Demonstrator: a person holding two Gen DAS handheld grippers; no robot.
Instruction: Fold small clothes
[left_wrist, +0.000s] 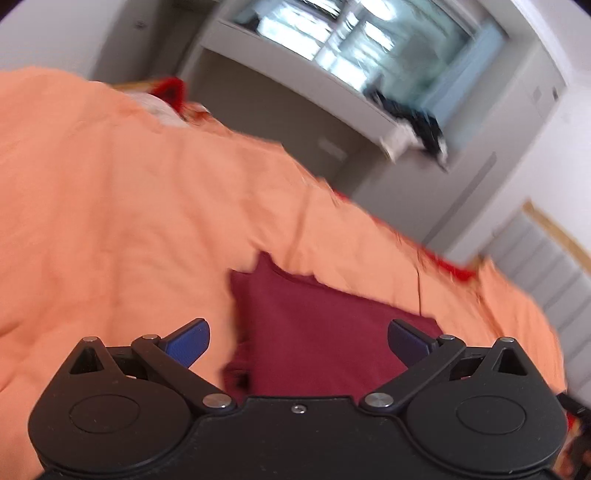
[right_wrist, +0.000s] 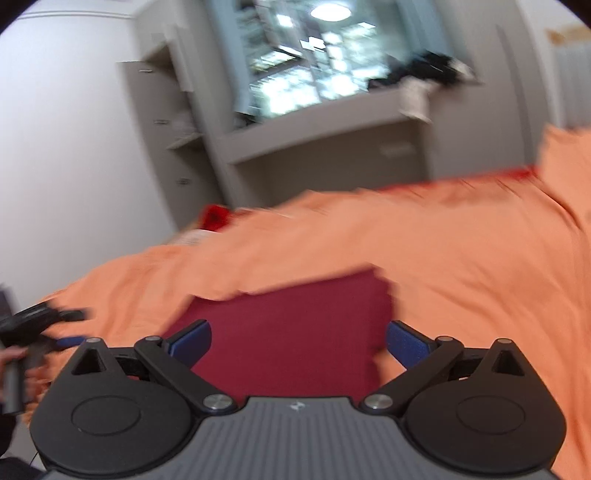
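A dark red garment (left_wrist: 317, 332) lies folded flat on the orange bedspread (left_wrist: 110, 206). My left gripper (left_wrist: 298, 341) hovers over its near edge, jaws wide open, nothing between the blue pads (left_wrist: 188, 341). In the right wrist view the same dark red garment (right_wrist: 295, 332) shows as a neat rectangle on the orange bedspread (right_wrist: 461, 266). My right gripper (right_wrist: 298, 341) stands open above it, holding nothing. The left gripper (right_wrist: 40, 321) appears at the left edge of that view, held in a hand. Both views are blurred.
A red item (left_wrist: 170, 88) and something white lie at the bed's far side. Beyond the bed stands a grey shelf unit (left_wrist: 295, 96) below a window (left_wrist: 351, 37), with dark clothes (left_wrist: 424, 125) piled on its ledge. White walls surround it.
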